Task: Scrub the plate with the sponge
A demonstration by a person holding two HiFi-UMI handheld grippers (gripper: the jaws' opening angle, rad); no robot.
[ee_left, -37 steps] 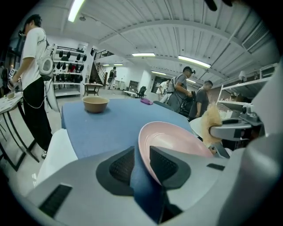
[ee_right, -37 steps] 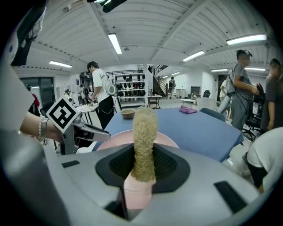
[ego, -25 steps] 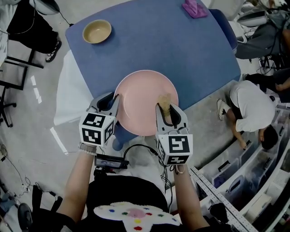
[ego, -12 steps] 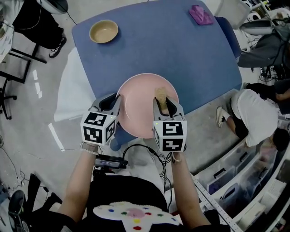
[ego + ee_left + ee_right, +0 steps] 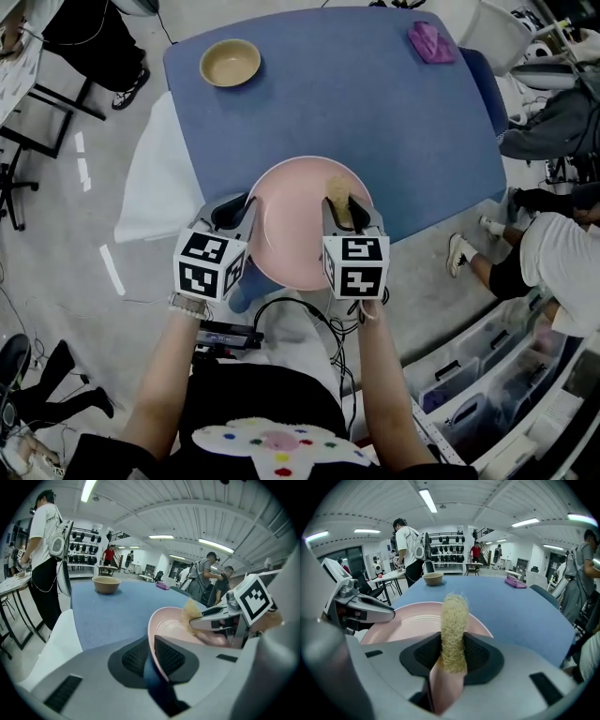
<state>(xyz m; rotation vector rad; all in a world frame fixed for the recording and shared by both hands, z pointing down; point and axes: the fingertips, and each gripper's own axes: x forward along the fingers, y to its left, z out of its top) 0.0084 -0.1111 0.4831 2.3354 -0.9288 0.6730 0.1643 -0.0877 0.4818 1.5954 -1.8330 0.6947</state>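
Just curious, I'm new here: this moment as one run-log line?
left gripper: shut on plate rim | right gripper: gripping sponge over plate, jaws just opening

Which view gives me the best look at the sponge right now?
Right gripper view: the sponge stands centre frame, held between the right tool's jaws, which have just been opening. Head view shows only its tan tip over the pink plate; left gripper view, a small side-on tuft.
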